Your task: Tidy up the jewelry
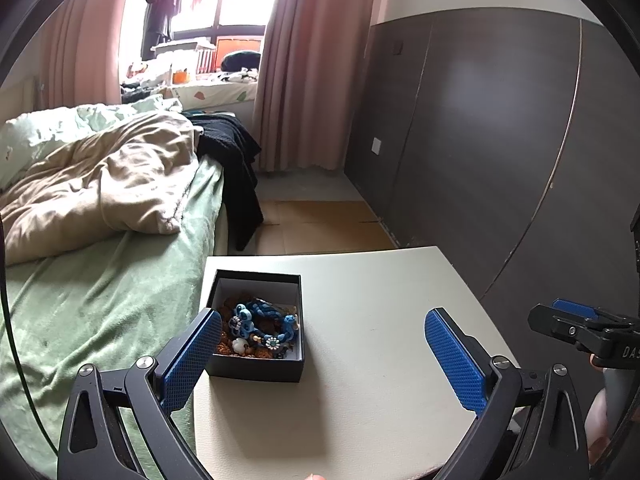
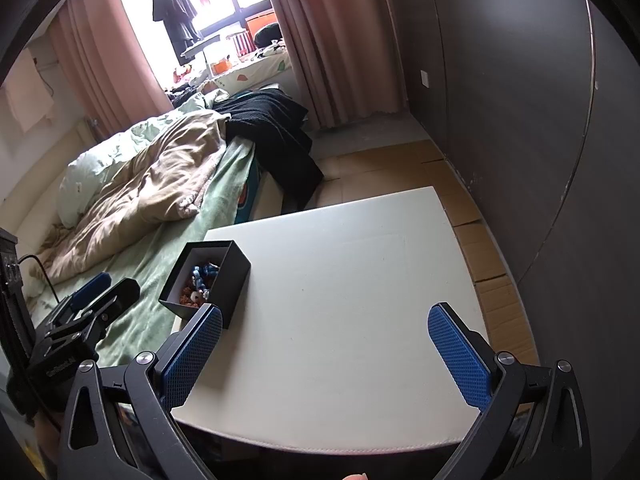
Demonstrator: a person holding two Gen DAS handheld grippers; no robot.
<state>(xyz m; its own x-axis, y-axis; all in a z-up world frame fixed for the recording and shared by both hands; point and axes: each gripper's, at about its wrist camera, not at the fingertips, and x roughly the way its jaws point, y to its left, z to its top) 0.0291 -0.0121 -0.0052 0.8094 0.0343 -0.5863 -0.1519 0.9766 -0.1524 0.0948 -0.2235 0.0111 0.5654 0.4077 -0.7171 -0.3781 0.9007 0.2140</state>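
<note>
Left hand-held gripper (image 1: pixel 323 356) and right hand-held gripper (image 2: pixel 325 354) hover released and empty over the worktop (image 1: pixel 380 320); the jewelry (image 1: pixel 260 328) sits tangled in a box (image 1: pixel 256 368) lower left, where a careless pinch could drag several pieces out together

A green-sheeted bed (image 1: pixel 100 300) is covered by a rumpled beige duvet (image 1: pixel 100 188) and a black garment (image 1: pixel 236 152), with pink curtains (image 1: pixel 316 60) hung behind.

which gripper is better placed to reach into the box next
Left, probably. The box sits right beside the open left gripper, near its left finger; the open right gripper faces mostly bare table, the box further off.
</note>
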